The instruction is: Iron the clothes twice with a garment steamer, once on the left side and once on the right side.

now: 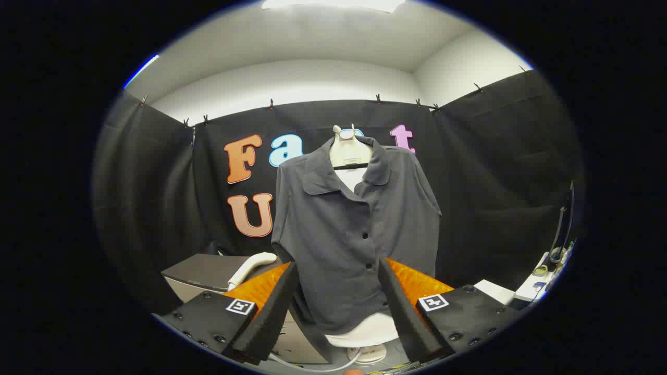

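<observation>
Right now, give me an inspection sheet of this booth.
Surface: pale table below the mannequin, partly hidden by the fingers.
Job's things: grey polo shirt on a white mannequin torso, buttoned, collar open; white steamer handle lying on a grey box beside the shirt.
Clutter: small items on a white ledge, too small to identify.
Gripper: fingers open, holding nothing, shirt hem beyond and between them.
Cables: white hose or cord near the mannequin base.
Surroundings: black cloth wall, white ceiling.
</observation>
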Available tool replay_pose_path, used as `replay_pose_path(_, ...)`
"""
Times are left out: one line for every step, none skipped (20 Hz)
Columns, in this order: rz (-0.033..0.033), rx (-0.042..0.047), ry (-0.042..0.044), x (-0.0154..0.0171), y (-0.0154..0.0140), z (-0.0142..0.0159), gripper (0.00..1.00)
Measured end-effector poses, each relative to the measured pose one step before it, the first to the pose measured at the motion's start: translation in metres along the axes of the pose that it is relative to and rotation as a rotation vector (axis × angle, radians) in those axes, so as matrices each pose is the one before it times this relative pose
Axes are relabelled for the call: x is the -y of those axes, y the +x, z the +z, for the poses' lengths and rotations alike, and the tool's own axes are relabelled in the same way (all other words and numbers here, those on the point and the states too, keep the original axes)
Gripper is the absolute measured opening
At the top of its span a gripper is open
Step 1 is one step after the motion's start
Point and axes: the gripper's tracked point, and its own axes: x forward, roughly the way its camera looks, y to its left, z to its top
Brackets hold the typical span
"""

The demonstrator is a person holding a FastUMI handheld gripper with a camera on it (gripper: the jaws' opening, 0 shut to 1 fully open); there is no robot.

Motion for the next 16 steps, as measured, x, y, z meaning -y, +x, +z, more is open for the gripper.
replay_pose_path(-0.00368, -0.00079, 0.00282, 0.00229, 0.00063, 0.00031, 0.98)
replay_pose_path(-0.00686, -0.00013, 0.00162, 0.00377, 0.00066, -0.00034, 0.98)
replay_pose_path(-0.00766, -0.00026, -0.00039, 0.00328, 0.00128, 0.00066, 0.98)
replay_pose_path(-0.00665, -0.00189, 0.00035, 0.00266, 0.00093, -0.00073, 0.98)
replay_pose_path(-0.00559, -0.00201, 0.00205, 0.00169, 0.00056, -0.00061, 0.98)
replay_pose_path(-0.00309, -0.00171, 0.00406, 0.0013, 0.00063, -0.00034, 0.98)
replay_pose_path(-0.00232, -0.00236, 0.00431, 0.00018, 0.00028, -0.0013, 0.98)
replay_pose_path(-0.00231, -0.00298, 0.0041, 0.00112, 0.00036, -0.00117, 0.98)
replay_pose_path(-0.00151, -0.00411, 0.00419, 0.00031, 0.00044, -0.00137, 0.98)
replay_pose_path(0.00199, -0.0041, 0.00545, -0.00016, 0.00144, -0.00189, 0.98)
replay_pose_path(0.00276, -0.00363, 0.00474, -0.00177, 0.00145, -0.00078, 0.98)
replay_pose_path(0.00151, -0.00234, 0.00163, -0.00034, 0.00103, -0.00099, 0.98)
replay_pose_path(-0.00043, -0.00075, -0.00225, -0.00037, -0.00183, 0.00027, 0.98)
replay_pose_path(-0.0018, 0.00017, -0.00409, 0.00054, -0.0003, -0.00021, 0.98)
replay_pose_path(-0.00072, -0.00077, -0.00362, -0.00014, -0.00052, 0.00006, 0.98)
replay_pose_path(0.00073, -0.00185, -0.00089, -0.00109, 0.00045, 0.00001, 0.98)
